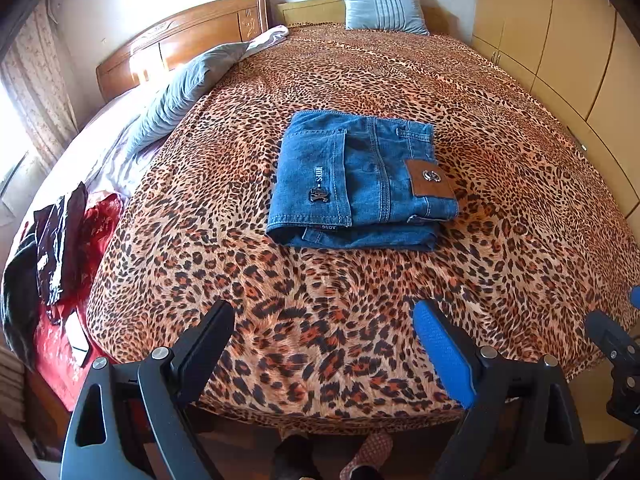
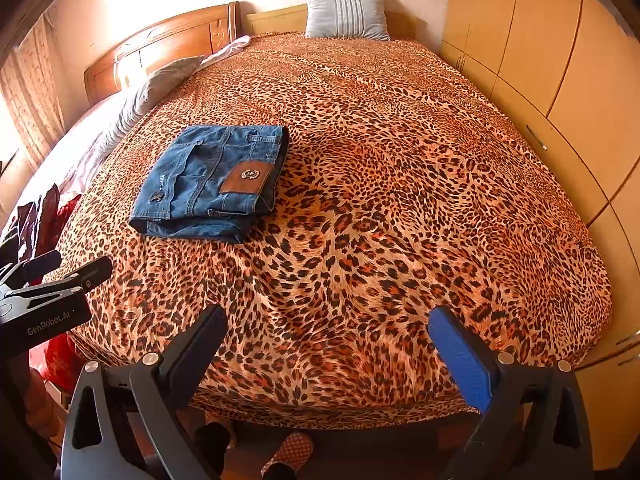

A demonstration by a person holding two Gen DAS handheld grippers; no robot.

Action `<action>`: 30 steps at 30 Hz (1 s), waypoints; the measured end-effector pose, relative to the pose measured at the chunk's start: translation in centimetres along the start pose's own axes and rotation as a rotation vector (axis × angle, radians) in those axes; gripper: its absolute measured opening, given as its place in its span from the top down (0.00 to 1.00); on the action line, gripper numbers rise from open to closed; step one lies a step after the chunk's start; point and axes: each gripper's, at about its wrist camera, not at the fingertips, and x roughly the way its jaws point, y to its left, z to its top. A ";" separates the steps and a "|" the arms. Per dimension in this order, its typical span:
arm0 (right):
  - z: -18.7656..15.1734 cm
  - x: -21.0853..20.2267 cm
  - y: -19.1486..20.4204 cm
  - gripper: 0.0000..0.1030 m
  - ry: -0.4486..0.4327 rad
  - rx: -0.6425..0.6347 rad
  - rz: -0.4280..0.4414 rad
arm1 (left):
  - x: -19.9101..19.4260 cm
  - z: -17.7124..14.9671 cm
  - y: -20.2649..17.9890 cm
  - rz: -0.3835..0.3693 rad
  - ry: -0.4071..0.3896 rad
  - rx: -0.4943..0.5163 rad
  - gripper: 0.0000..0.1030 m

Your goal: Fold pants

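Blue denim pants [image 1: 356, 180] lie folded into a compact stack on the leopard-print bedspread [image 1: 360, 320], brown leather patch facing up. In the right wrist view the same pants [image 2: 212, 184] sit left of centre. My left gripper [image 1: 324, 320] hovers open over the near edge of the bed, well short of the pants, nothing between its fingers. My right gripper [image 2: 326, 324] is open too, held over the near edge to the right of the pants. The left gripper's side [image 2: 48, 300] shows at the left of the right wrist view.
A blue-grey pillow [image 1: 382, 6] leans at the headboard. A grey duvet [image 1: 184, 88] and dark and red clothes [image 1: 64, 240] lie on the left. Wooden wardrobes [image 2: 560, 80] line the right side. Slippered feet [image 2: 288, 456] stand on the floor below the bed edge.
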 end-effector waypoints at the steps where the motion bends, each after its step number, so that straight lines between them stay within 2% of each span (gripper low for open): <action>1: 0.0 0.0 0.0 0.02 0.001 0.003 0.001 | 0.0 0.0 0.0 -0.001 -0.001 -0.001 0.11; 30: 0.0 -0.2 -0.4 0.02 -0.003 0.004 -0.006 | 0.6 0.0 -0.2 -0.045 0.045 -0.006 0.11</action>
